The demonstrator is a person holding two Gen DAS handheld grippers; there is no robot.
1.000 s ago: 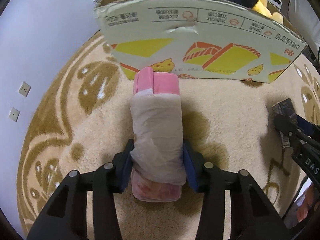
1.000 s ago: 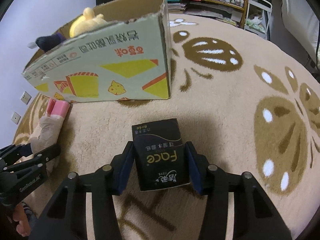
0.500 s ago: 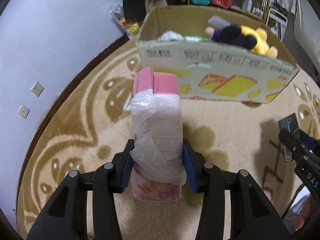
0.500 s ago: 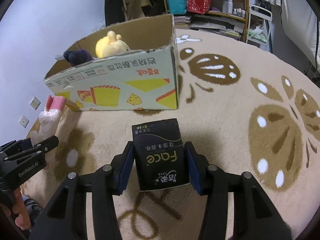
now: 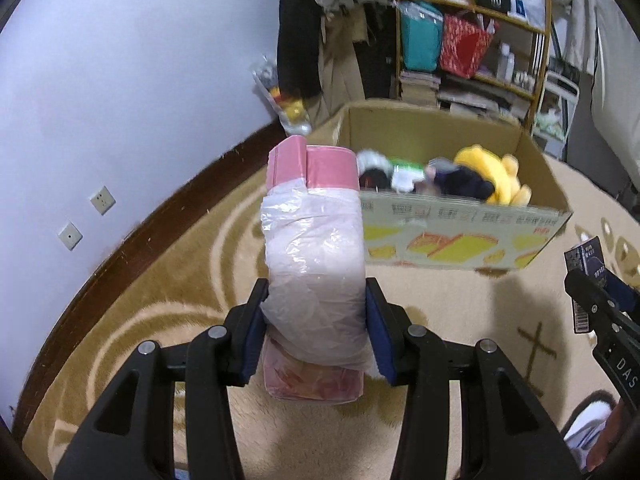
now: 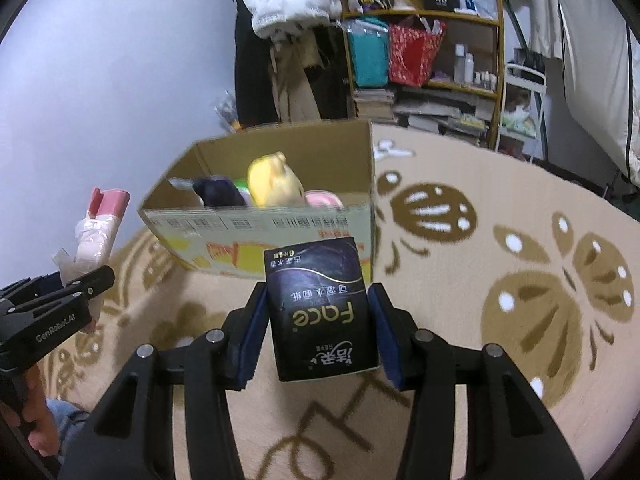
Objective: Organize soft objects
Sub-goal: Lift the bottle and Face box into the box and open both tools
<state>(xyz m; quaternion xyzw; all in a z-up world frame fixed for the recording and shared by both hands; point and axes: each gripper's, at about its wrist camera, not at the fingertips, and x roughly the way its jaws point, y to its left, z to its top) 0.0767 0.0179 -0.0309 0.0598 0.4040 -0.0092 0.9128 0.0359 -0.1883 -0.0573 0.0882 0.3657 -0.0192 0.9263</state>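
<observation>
A pink pack wrapped in clear plastic [image 5: 314, 264] sat clamped between the pads of the left gripper [image 5: 316, 334], held above the patterned rug [image 5: 460, 312]. The right gripper [image 6: 318, 330] gripped a black tissue pack [image 6: 320, 308] the same way. Beyond both, the open cardboard box [image 6: 280, 224] stood on the rug, a yellow plush toy [image 6: 272, 184] inside. A cluttered shelf [image 6: 424, 60] stood far behind.
</observation>
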